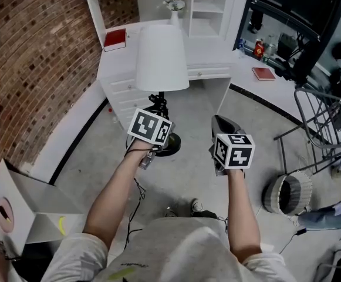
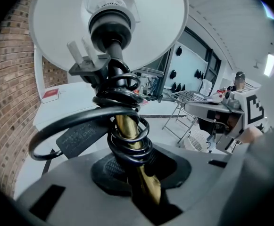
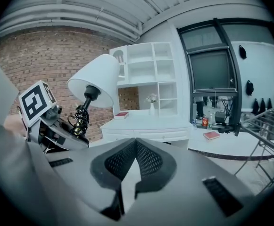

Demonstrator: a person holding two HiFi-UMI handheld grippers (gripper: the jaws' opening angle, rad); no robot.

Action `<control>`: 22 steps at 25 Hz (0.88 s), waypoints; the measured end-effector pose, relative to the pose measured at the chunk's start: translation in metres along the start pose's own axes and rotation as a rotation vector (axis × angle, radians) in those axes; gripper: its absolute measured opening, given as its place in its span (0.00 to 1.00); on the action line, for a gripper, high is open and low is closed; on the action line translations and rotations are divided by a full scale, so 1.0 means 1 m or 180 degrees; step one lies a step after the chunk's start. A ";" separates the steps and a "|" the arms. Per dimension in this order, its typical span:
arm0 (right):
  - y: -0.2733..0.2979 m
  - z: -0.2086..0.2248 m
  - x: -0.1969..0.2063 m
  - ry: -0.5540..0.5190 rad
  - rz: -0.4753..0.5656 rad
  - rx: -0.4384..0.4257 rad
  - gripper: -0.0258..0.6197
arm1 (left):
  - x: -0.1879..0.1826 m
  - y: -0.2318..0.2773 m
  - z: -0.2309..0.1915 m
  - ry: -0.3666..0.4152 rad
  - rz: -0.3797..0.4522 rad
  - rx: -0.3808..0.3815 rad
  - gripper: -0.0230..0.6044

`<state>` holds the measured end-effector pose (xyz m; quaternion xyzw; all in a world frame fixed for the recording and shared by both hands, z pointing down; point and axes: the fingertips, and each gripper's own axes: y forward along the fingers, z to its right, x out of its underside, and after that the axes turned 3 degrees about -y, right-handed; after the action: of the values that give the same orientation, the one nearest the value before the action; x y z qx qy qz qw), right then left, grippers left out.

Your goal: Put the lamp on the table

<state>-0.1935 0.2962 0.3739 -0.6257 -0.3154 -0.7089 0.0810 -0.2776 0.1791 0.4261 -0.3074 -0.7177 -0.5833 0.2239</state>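
The lamp has a white shade (image 1: pixel 161 57), a brass stem (image 2: pixel 137 171) wound with black cord (image 2: pixel 122 126), and a black round base (image 1: pixel 170 147) over the grey floor. My left gripper (image 1: pixel 159 125) is shut on the stem just below the cord coils, and in the left gripper view (image 2: pixel 139 185) the stem runs up between the jaws to the shade (image 2: pixel 111 22). The right gripper (image 1: pixel 220 122) hovers to the lamp's right, shut on nothing (image 3: pixel 136 142). From there the lamp (image 3: pixel 94 81) appears tilted at the left. The white table (image 1: pixel 208 60) stands just beyond the lamp.
A white shelf unit (image 1: pixel 208 4) sits on the table, with a red book (image 1: pixel 115 39) and a vase of flowers (image 1: pixel 174 7). At the right are a second surface with a red book (image 1: pixel 263 73), a metal rack (image 1: pixel 328 122) and a round ribbed object (image 1: pixel 287 194). A brick wall (image 1: pixel 35 69) runs along the left.
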 end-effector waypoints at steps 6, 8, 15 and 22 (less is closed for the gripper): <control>0.005 -0.002 -0.004 -0.0021 0.0018 0.0008 0.05 | -0.001 0.003 -0.004 0.0031 -0.0001 0.0012 0.20; 0.009 -0.003 -0.004 -0.0021 0.0016 0.0011 0.05 | -0.002 0.004 -0.007 0.0036 -0.0002 0.0016 0.20; 0.025 0.004 -0.003 0.0013 0.0015 -0.0005 0.05 | -0.009 0.016 -0.016 0.0061 -0.0026 -0.0009 0.20; 0.054 0.014 -0.005 0.0066 0.0048 -0.0090 0.05 | -0.022 0.033 -0.030 0.0057 -0.0049 -0.0078 0.20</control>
<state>-0.1532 0.2598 0.3878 -0.6217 -0.2998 -0.7191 0.0807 -0.2396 0.1500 0.4406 -0.2994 -0.7109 -0.5964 0.2220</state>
